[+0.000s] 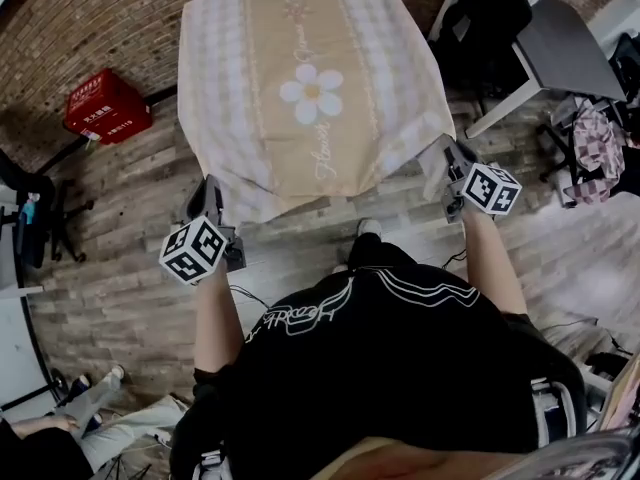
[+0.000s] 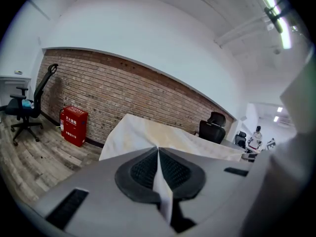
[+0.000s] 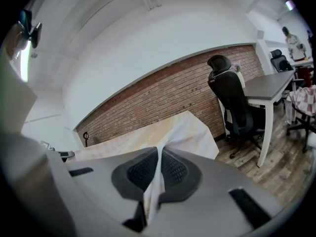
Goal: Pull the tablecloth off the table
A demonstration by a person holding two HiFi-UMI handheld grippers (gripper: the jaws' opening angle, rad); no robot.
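The tablecloth (image 1: 310, 78), beige with pale checked bands and a white daisy in the middle, lies spread over the whole tabletop just ahead of both grippers, its near edge drooping toward the person. The left gripper (image 1: 207, 200) is clamped on the near left corner. A thin fold of the white fabric stands pinched between its closed pads and runs out forward to the table. The right gripper (image 1: 442, 164) has the near right corner the same way, jaws squeezed together on a pleat of cloth.

So the gripping is done and the pull is what's left, by my reckoning. The cloth looks square on the table, though from here I can't say for sure whether it has slid at all. All of it must come back toward the person and drop clear of the far edge.

Out beyond the left gripper, against the brick wall, sits a red box (image 1: 105, 106). Beyond the right one stand a black office chair (image 3: 232, 100) and a grey desk (image 1: 565, 48).
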